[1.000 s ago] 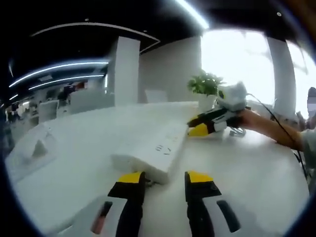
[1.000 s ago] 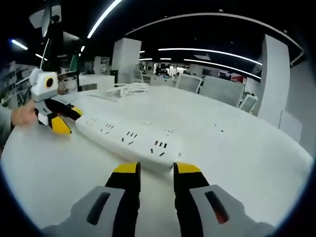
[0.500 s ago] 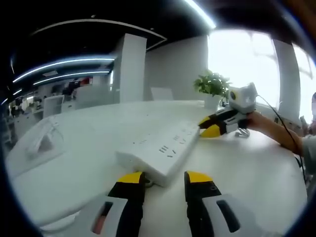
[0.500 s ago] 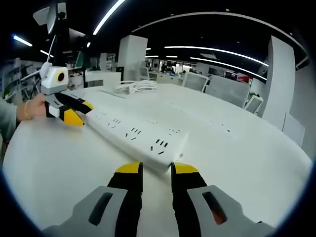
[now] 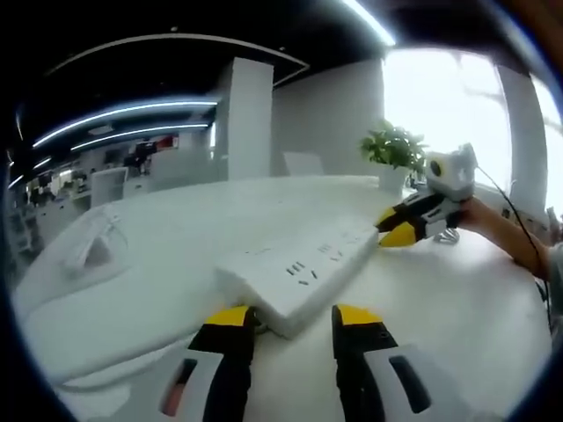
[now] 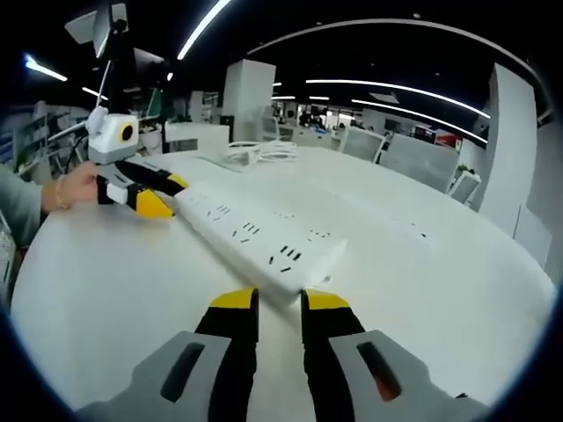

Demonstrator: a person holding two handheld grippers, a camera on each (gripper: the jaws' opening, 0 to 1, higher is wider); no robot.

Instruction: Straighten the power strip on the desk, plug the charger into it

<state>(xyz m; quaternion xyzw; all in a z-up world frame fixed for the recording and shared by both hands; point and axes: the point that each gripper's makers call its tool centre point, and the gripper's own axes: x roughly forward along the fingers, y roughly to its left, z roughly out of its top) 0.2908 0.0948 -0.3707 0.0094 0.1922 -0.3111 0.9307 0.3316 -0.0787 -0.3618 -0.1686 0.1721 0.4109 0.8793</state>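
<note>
A long white power strip [image 5: 303,268] lies on the white desk, stretched between my two grippers. In the left gripper view its near end sits between the yellow tips of my left gripper [image 5: 293,318], which is shut on it. My right gripper [image 5: 406,225], held by a hand, grips the far end. In the right gripper view the power strip [image 6: 255,236] runs from my right gripper [image 6: 279,301], whose jaws are pinched close on its near end, away to my left gripper [image 6: 164,194] at the far end. A coiled white cable [image 6: 257,153] lies further back.
A potted plant [image 5: 393,151] stands at the desk's far side behind the right gripper. A white object [image 5: 92,252] rests on the desk at the left. A person's sleeve and hand [image 6: 62,186] hold the left gripper. Office chairs and desks fill the background.
The power strip has swung on the desk, its far end moving right in the left gripper view. The right gripper's jaws have drawn closer together on its end.
</note>
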